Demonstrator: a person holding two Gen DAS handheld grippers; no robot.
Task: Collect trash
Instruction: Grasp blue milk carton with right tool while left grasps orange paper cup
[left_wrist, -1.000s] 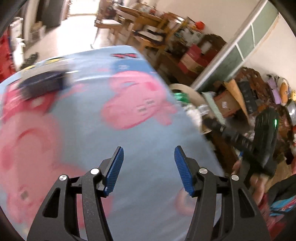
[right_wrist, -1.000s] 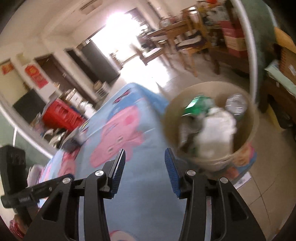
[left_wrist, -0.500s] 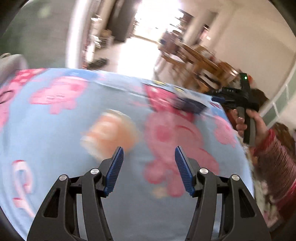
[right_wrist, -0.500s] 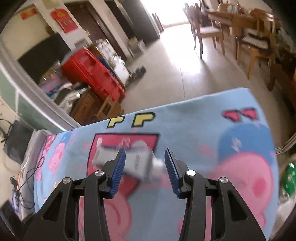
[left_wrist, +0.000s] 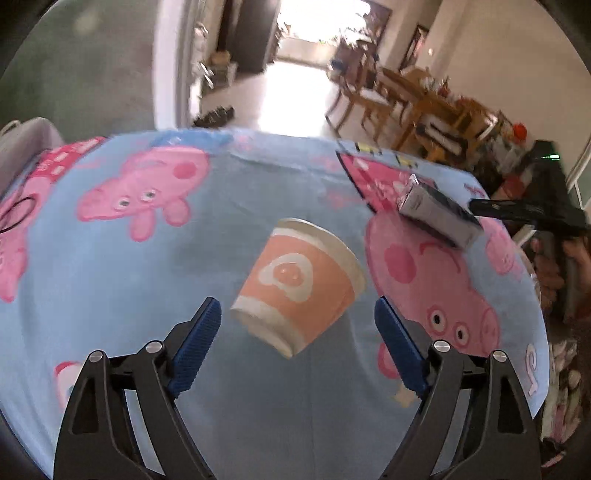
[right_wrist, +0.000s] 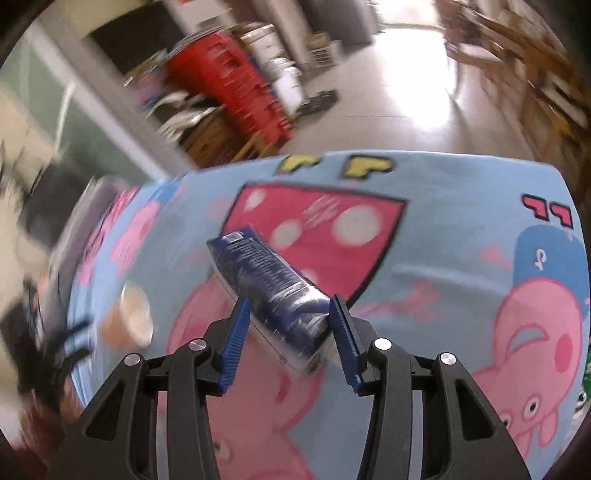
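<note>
A light-blue cartoon-pig cloth (left_wrist: 110, 280) covers the tabletop. On it, from the left wrist view, an orange paper cup (left_wrist: 301, 286) lies on its side, rim up and to the right, base toward the camera; its mouth faces away, so what it holds cannot be told. The left gripper (left_wrist: 297, 347) hangs just before the cup with its blue pads spread wide, one on either side of the base and neither touching it. Farther right a dark-blue carton (left_wrist: 437, 210) lies flat on the red patch of the cloth, and the other tool's black body reaches toward its right end.

In the right wrist view the cup (right_wrist: 127, 321) shows as a blur at the left, well apart from the carton (right_wrist: 271, 295), which lies lengthwise pointing away. The right gripper (right_wrist: 290, 338) has its pads on either side of the carton's near end, close against it; whether they actually press it cannot be told.

Half a second ago the cup sat left of the left gripper's gap; now it lies centred between the pads. The carton, then ahead of the right gripper's tips, now lies between them
</note>
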